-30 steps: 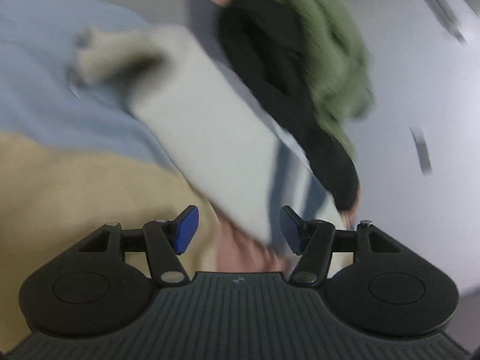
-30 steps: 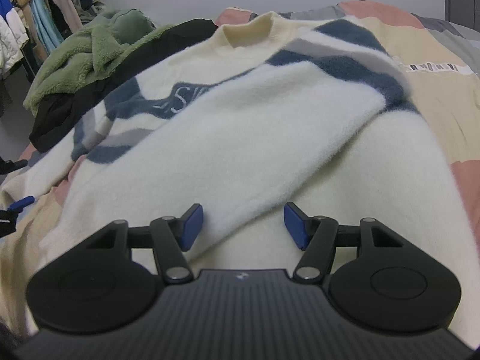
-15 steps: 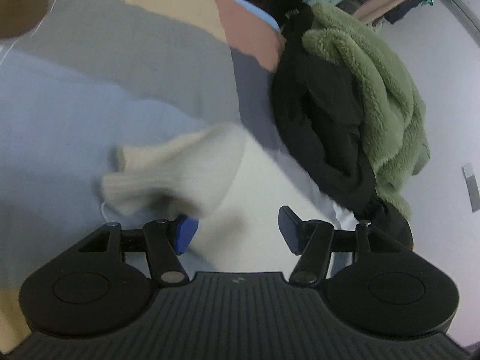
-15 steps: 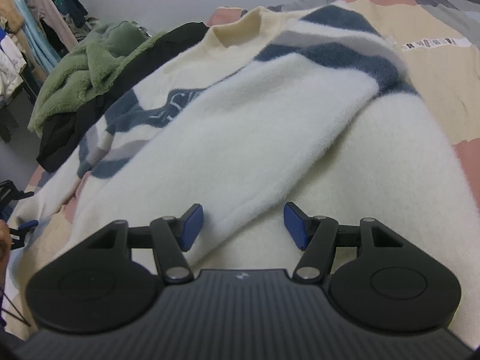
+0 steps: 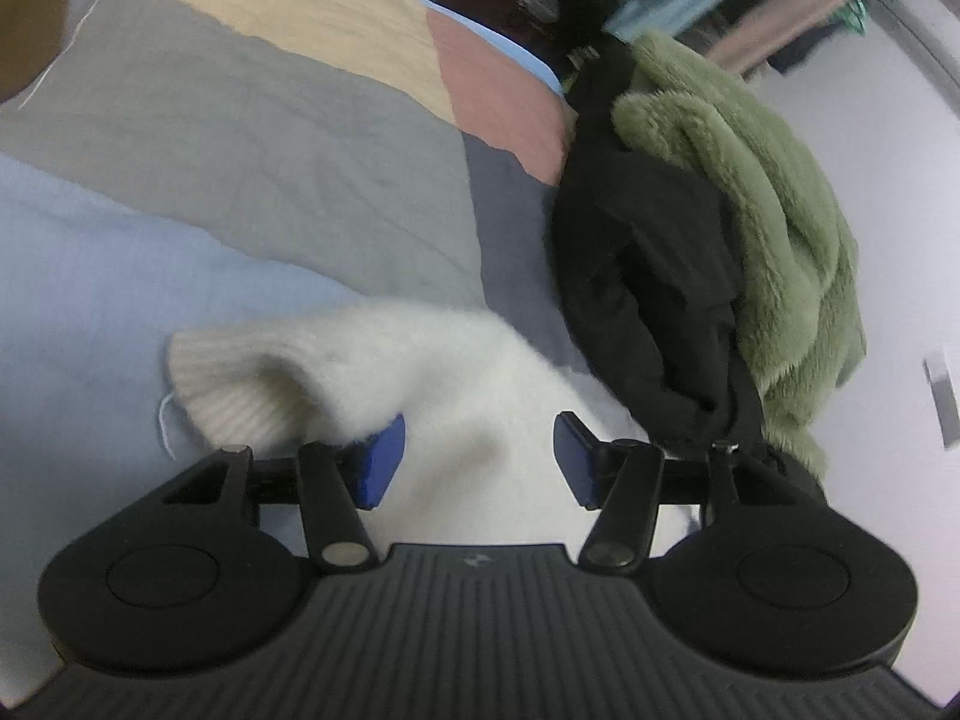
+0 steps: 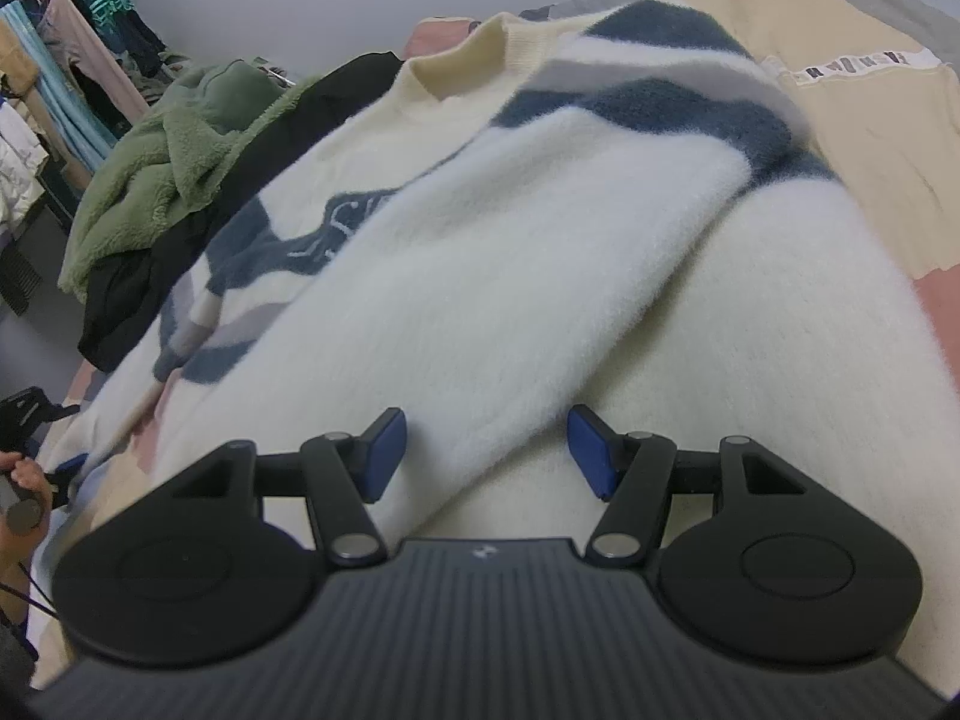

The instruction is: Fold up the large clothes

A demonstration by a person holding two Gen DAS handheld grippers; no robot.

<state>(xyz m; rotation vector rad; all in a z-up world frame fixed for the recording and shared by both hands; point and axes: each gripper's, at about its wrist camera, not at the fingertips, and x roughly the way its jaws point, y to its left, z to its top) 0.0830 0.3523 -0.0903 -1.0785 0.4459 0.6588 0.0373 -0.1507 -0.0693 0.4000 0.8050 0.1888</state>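
We spread a cream sweater [image 6: 540, 252] across the patchwork bed [image 5: 240, 138], collar toward the far wall, one sleeve [image 6: 528, 300] folded diagonally over its chest. Our right gripper [image 6: 485, 450] straddles that sleeve, jaws apart; our left gripper [image 5: 477, 459], jaws apart, straddles the other sleeve [image 5: 372, 372], whose cuff points left.

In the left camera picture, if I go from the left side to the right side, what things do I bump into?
Blue blanket patch → white sweater sleeve → black jacket → green fuzzy coat → grey floor.
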